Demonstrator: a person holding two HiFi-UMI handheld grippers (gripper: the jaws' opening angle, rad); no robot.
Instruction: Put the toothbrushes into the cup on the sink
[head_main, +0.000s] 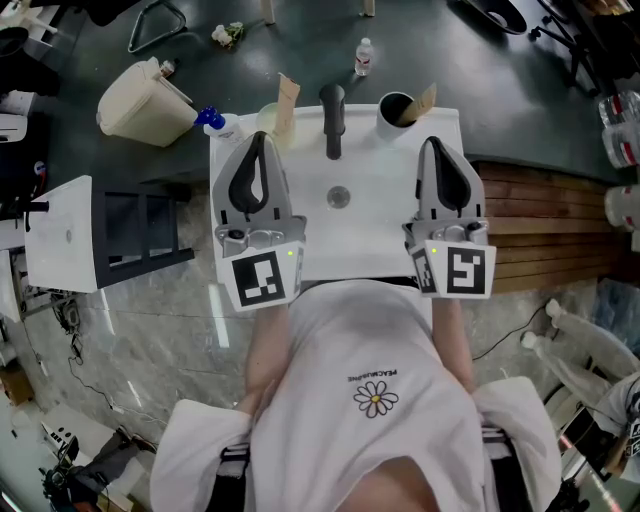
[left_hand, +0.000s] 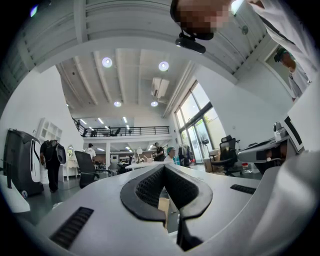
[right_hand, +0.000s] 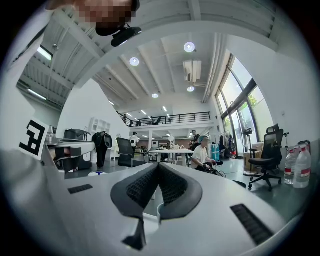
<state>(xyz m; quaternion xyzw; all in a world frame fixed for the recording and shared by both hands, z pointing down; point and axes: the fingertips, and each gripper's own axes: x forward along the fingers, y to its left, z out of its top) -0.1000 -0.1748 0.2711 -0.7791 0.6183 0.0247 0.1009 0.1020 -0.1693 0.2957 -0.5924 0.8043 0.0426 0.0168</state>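
Left gripper and right gripper held at ready over the sink, tips closed, empty; dark cup possibly already holds a toothbrush.

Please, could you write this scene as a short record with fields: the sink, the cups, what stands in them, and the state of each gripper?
sink: white sink, faucet at back middle
pale cup: back left corner, left tan stick stands in it
dark cup: back right corner, right tan stick leans in it
toothbrushes: perhaps the two tan sticks; too small to be sure
left gripper: jaws together, empty, above the sink
right gripper: jaws together, empty, above the sink
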